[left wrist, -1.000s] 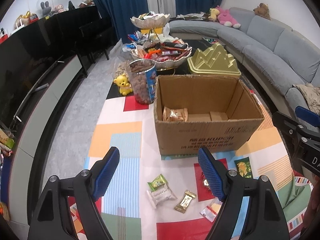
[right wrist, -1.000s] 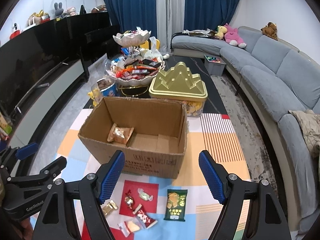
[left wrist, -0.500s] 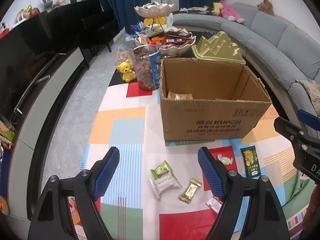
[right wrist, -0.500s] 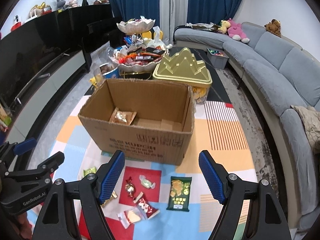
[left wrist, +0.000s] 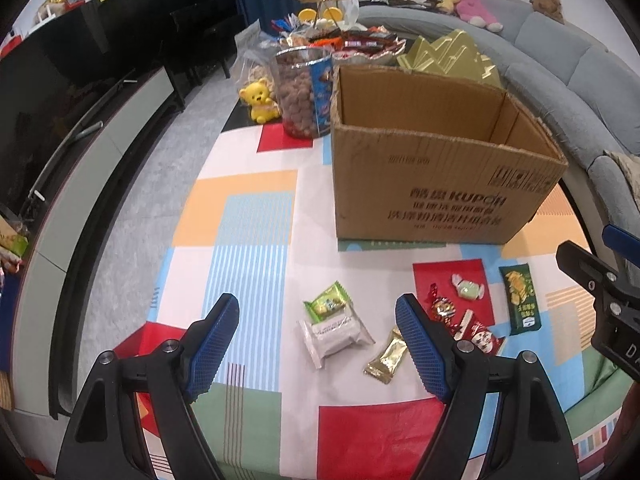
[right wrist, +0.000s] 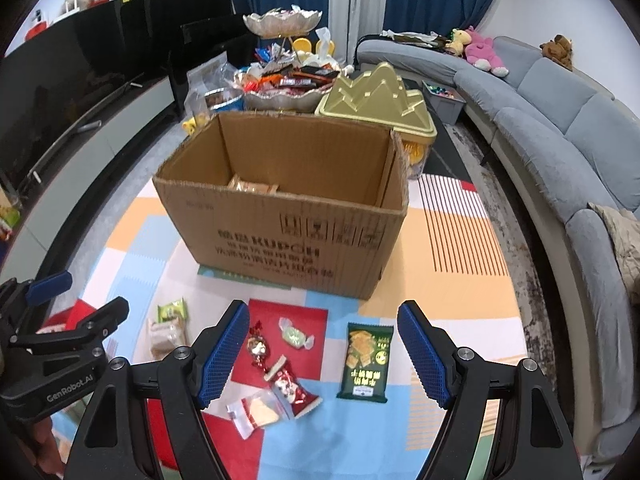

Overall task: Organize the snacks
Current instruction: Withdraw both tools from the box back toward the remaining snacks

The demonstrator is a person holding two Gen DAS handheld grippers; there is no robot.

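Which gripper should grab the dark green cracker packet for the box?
Right. The dark green packet lies flat between the open right gripper fingers, nothing crowding it. The left gripper hangs over the white packet instead.

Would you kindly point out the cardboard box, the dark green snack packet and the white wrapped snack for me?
cardboard box (right wrist: 288,240): right wrist view, printed front wall.
dark green snack packet (right wrist: 365,360): right wrist view, middle of its face.
white wrapped snack (left wrist: 334,330): left wrist view, centre of wrapper.
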